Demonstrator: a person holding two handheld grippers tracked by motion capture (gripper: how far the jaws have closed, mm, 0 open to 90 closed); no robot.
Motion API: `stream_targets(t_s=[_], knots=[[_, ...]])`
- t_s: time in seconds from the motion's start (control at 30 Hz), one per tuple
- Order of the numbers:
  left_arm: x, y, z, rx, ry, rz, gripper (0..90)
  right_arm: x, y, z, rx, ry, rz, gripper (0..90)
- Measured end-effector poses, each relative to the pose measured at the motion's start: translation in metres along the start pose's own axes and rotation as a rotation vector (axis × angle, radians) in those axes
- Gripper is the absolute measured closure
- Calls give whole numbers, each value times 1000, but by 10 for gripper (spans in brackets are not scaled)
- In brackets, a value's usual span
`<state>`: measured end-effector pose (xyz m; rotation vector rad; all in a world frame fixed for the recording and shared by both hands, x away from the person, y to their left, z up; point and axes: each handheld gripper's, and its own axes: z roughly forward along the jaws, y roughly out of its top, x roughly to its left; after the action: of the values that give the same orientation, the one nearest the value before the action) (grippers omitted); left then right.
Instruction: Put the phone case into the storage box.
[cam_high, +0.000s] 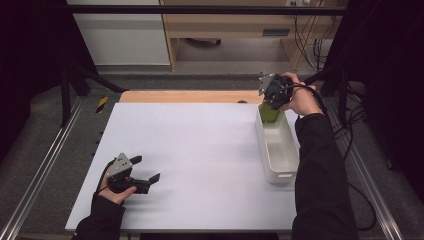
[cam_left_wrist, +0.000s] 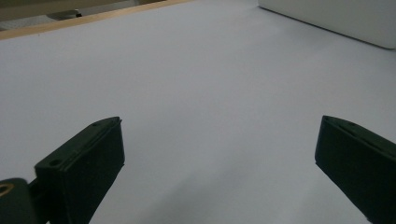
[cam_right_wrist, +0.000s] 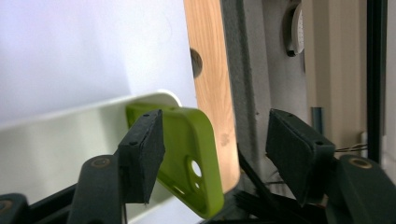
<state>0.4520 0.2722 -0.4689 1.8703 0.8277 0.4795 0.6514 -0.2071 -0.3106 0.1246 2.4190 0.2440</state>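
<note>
High view: white bin (cam_high: 278, 150) standing lengthwise along the right side of the white table sheet (cam_high: 190, 160). Right gripper (cam_high: 272, 97) poised over the bin's far end, green phone case (cam_high: 270, 115) leaning inside that end, just under the jaws. Left gripper (cam_high: 145, 172) resting well left of the bin, near the sheet's front edge, jaws spread, nothing between them.

Left gripper view: left gripper's jaws wide apart over bare sheet; a corner of the bin at upper right.

Right gripper view: right gripper (cam_right_wrist: 215, 154) partly open, pads not pressing; green phone case (cam_right_wrist: 194, 158) tilted against the bin's end wall, just beside the left pad, loose.
</note>
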Motion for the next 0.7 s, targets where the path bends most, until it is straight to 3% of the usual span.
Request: stream_targets(t_s=[0.3, 0.47, 0.63, 0.7], knots=[[-1, 0, -1, -6, -1, 2, 12, 7, 4, -21, -102, -7, 132, 302], [-1, 1, -2, -5, 0, 5, 12, 13, 6, -32, -123, -12, 186, 276], [-1, 1, -2, -6, -1, 7, 11, 21, 8, -43, -193, -20, 250, 249], [-1, 1, -2, -6, -1, 6, 11, 25, 8, -48, -220, -14, 310, 226]])
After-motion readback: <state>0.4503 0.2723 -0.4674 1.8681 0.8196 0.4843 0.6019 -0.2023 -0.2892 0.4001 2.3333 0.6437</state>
